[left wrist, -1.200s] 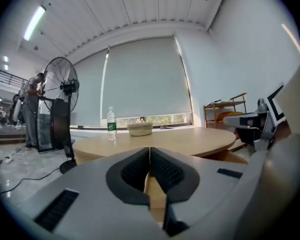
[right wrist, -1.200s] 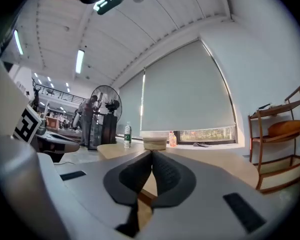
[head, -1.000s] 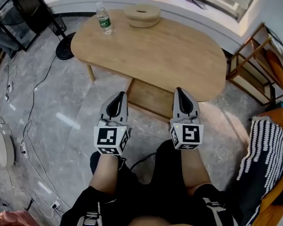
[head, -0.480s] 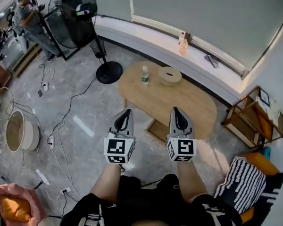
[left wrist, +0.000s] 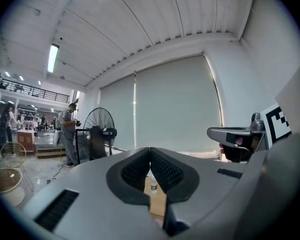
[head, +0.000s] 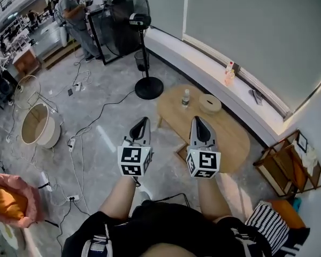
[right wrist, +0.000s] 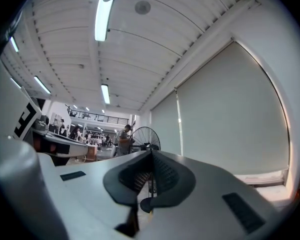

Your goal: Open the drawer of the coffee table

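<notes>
Well, our left gripper (head: 144,120) and right gripper (head: 195,120) are both clamped shut, empty, well back from the worktop (head: 230,135); its drawer (head: 182,153) looks already pulled out.

1. Left gripper (head: 144,121) and right gripper (head: 196,120) are side by side at frame centre, jaws together.
2. Right of centre, the coffee table (head: 231,139) carries 1 bottle (head: 186,97).
3. A standing fan (head: 129,8) is at upper centre.

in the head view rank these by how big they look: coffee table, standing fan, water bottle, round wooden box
1. coffee table
2. standing fan, farther off, so its real size against the table is unsure
3. round wooden box
4. water bottle
</notes>
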The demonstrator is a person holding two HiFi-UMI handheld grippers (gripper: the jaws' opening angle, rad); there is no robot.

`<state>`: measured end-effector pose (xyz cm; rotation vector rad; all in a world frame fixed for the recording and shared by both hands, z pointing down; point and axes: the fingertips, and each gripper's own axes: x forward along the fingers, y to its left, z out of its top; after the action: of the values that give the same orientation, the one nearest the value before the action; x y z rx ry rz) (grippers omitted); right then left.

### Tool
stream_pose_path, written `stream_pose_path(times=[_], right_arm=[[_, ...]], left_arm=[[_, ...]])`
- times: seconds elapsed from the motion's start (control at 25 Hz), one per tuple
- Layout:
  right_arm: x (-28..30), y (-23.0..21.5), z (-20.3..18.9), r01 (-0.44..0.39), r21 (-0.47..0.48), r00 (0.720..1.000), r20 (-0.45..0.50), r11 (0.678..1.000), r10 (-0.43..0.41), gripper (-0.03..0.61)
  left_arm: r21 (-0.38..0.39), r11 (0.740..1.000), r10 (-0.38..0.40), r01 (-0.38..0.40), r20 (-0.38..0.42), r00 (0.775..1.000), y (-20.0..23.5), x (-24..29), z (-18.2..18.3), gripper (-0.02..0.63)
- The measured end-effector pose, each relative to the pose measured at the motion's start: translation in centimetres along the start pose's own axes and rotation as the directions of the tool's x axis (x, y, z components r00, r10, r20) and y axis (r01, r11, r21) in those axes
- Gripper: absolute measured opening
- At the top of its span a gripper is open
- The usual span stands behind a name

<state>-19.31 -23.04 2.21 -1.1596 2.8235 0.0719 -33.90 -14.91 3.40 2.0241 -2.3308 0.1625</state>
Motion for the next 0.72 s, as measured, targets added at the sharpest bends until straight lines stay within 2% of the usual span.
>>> stream_pose_path(times=[0.32,0.72], right_arm=[[-0.6,3.0,0.5,-0.058,0.017,0.998,0.003,0.998,0.058,0.014],[-1.3,3.7,1.1,-0.066,0.000,0.998,0.002,0.998,0.066,0.014]], left_arm=[[0.012,1.000,0.023,-0.023,0.018,1.000,0.5,-3.0,1.0,0.021],[-0.004,0.999,0.041,-0.041,0.022,0.999,1.5,-4.0,1.2,0.021]])
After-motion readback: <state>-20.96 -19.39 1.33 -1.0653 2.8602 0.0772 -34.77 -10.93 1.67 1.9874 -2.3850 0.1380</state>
